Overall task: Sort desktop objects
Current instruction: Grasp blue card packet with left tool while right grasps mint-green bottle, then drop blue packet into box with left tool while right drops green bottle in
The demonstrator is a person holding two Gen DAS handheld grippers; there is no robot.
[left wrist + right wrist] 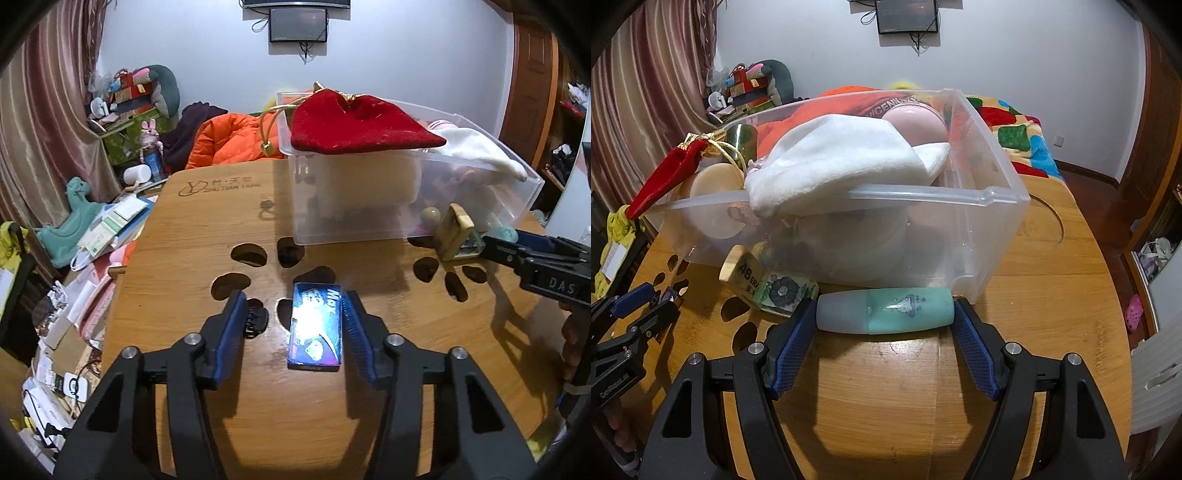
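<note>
A blue box marked "Max" (315, 325) lies flat on the wooden table (207, 229). My left gripper (293, 306) is open around it, the right finger close beside the box. A teal and grey tube (884, 310) lies crosswise in front of the clear plastic bin (993, 225). My right gripper (884, 314) is open with its pads at the tube's two ends. A 4B eraser (764, 284) lies just left of the tube, against the bin. The bin (406, 206) holds a red pouch (354, 125), a white cloth (842, 162) and other items.
The table has several cut-out holes (249, 254). A black hair clip (255, 319) lies by my left finger. The right gripper shows at the right edge of the left wrist view (535, 262). A cluttered pile of papers and toys (103, 229) lies left of the table.
</note>
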